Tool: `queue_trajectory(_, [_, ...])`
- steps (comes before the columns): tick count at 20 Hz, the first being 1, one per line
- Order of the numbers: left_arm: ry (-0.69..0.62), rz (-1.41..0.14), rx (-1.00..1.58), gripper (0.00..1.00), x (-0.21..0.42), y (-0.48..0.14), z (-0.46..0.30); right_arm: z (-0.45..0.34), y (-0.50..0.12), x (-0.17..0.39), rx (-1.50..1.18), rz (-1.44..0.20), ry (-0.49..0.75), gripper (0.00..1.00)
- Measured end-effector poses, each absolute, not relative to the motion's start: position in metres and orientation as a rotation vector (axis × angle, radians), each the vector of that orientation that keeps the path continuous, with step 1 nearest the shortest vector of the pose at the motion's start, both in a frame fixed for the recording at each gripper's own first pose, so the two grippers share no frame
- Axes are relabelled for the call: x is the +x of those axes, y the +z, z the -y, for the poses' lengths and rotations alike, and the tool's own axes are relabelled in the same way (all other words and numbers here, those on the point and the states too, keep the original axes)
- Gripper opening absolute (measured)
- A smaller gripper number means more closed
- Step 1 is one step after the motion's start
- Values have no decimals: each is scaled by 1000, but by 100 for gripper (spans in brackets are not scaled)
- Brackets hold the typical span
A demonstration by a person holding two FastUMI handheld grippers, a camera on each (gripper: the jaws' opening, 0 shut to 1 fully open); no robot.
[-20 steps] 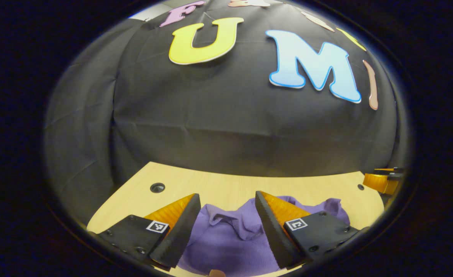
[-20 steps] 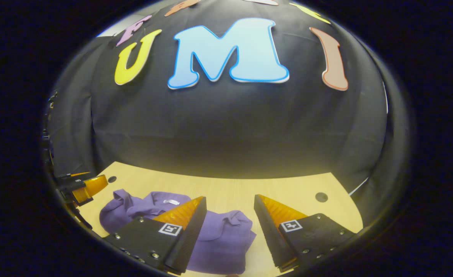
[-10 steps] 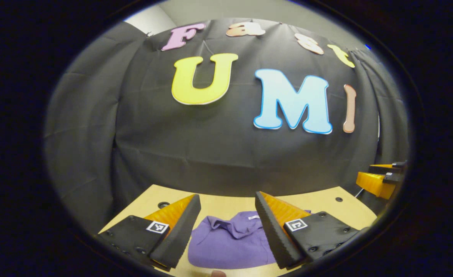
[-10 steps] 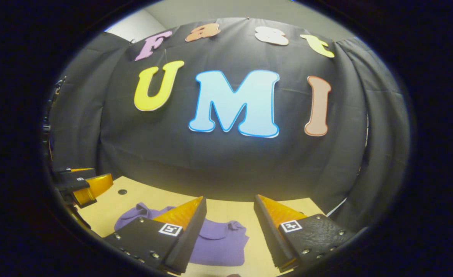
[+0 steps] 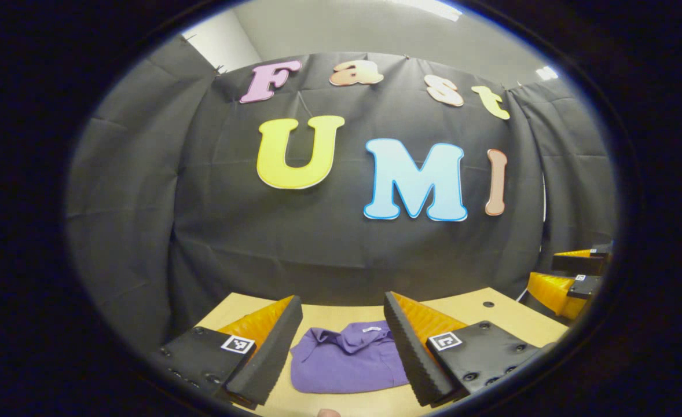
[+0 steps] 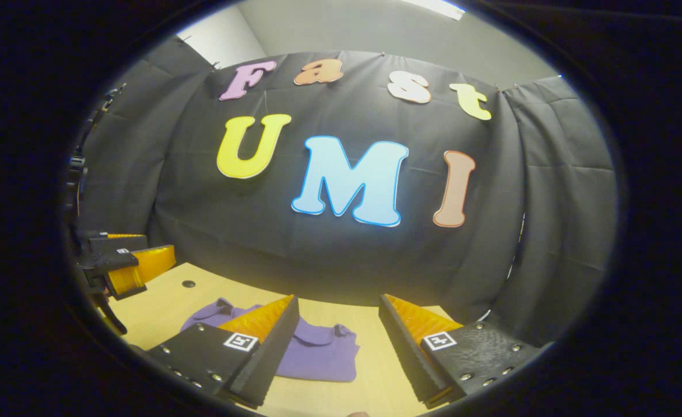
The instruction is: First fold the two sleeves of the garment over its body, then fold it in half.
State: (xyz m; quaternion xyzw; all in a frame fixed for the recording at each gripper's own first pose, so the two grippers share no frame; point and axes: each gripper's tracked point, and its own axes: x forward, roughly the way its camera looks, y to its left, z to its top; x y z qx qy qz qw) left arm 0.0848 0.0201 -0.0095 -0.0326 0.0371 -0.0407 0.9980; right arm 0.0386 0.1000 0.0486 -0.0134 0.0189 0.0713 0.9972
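A purple garment (image 5: pixel 347 362) lies folded into a compact bundle on the wooden table (image 5: pixel 491 315), collar toward the back wall. My left gripper (image 5: pixel 341 353) hangs open above and in front of it, nothing between its fingers. In the right gripper view the same purple garment (image 6: pixel 321 359) sits left of centre, partly hidden behind one finger. My right gripper (image 6: pixel 338 347) is open and empty, held above the table to the garment's right. Each view catches the other gripper at its edge: the right gripper (image 5: pixel 569 275) and the left gripper (image 6: pixel 124 263).
The black cloth wall closes the table's far side and both flanks. Small round holes mark the tabletop: a hole (image 5: pixel 488 304) and a hole (image 6: pixel 189 284). Bare wood (image 6: pixel 376 376) lies to the right of the garment.
Both grippers have risen and pulled back from the garment, staying open. The garment now looks smaller and lower in both views, and more of the wall shows.
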Motion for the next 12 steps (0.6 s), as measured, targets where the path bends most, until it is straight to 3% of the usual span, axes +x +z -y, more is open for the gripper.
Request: queue_trajectory(12, [-72, -44, -51, 94, 44, 9, -3, -87, 66, 12, 28, 43, 170, 88])
